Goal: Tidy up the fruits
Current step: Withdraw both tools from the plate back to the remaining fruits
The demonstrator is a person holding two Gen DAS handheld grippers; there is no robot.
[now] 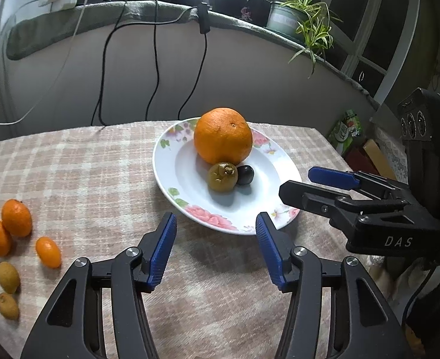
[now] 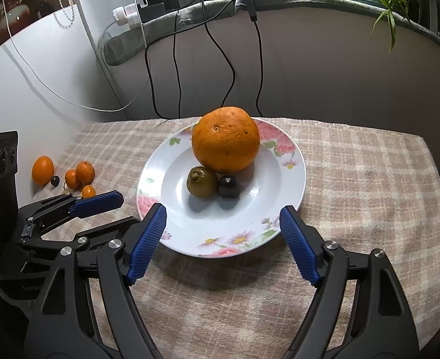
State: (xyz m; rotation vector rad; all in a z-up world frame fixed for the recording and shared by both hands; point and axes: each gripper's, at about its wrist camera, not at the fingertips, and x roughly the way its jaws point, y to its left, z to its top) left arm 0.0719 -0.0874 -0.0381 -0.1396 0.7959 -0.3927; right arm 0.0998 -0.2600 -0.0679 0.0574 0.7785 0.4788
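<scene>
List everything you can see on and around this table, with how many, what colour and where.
large orange: one, orange, on the plate, far side
green fruit: one, olive green, on the plate, against the large orange
dark fruit: one, near black, on the plate, beside the green fruit
plate: one, white with pink flowers, mid table
small oranges: several, orange, on the cloth left of the plate
yellowish fruits: two, dull yellow, near the left edge
tablecloth: one, beige check, covering the table
potted plant: one, green, on the ledge
cables: several, black and white, hanging from the ledge
left gripper: open, empty
right gripper: open, empty
</scene>
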